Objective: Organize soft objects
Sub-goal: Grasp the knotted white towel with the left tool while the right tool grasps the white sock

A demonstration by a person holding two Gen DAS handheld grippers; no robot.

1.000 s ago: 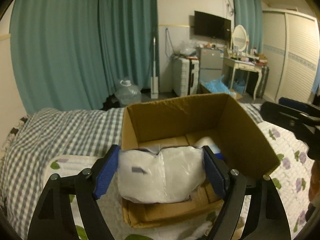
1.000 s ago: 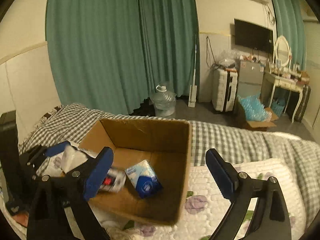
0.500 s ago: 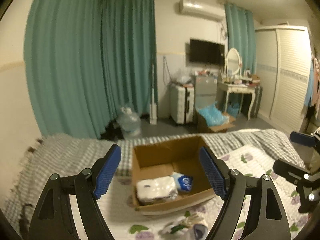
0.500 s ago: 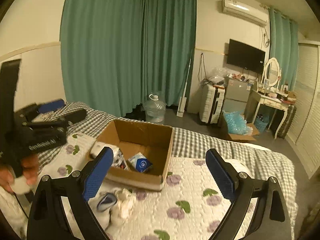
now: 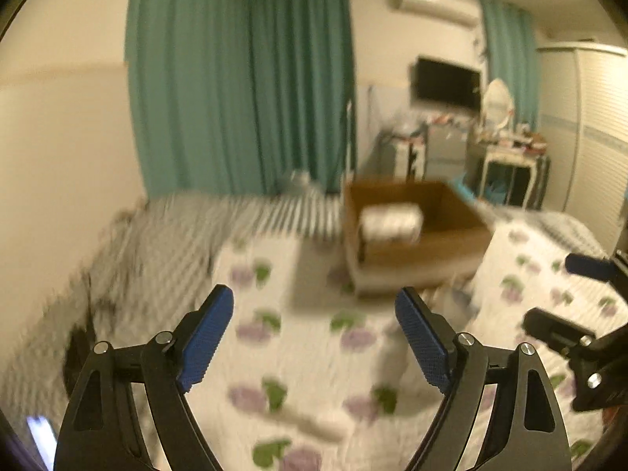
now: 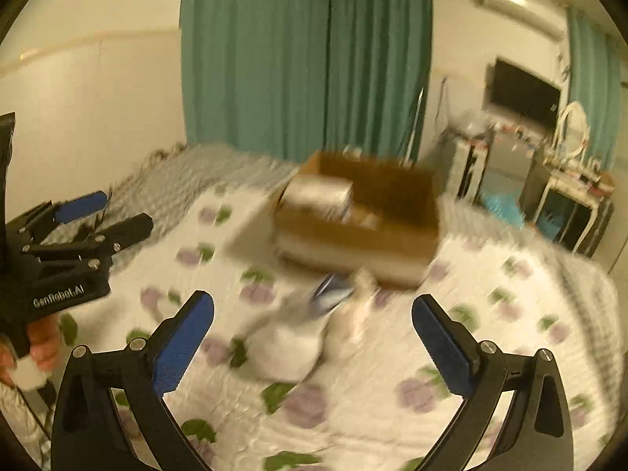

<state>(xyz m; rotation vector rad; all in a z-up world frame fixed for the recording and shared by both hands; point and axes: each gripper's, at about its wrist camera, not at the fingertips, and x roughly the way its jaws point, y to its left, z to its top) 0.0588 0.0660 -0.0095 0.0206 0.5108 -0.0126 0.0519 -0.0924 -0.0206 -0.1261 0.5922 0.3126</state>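
Note:
A brown cardboard box (image 5: 451, 231) (image 6: 365, 235) stands on the flowered quilt. A white plastic-wrapped pack (image 5: 391, 220) (image 6: 318, 192) lies in its left end. A blurred pile of white soft things with a blue patch (image 6: 310, 322) lies on the quilt in front of the box. My left gripper (image 5: 314, 337) is open and empty, well back from the box; it also shows in the right wrist view (image 6: 78, 216). My right gripper (image 6: 312, 345) is open and empty, above the pile; it also shows in the left wrist view (image 5: 577, 294).
The bed has a flowered white quilt (image 5: 314, 373) and a grey checked blanket (image 5: 176, 235) at its far side. Teal curtains (image 5: 243, 78), a suitcase (image 5: 404, 153) and a dressing table (image 5: 510, 165) stand beyond the bed.
My left gripper let go of the white pack, which now lies in the box. Both grippers pulled back and up from the box; the views are now blurred by motion.

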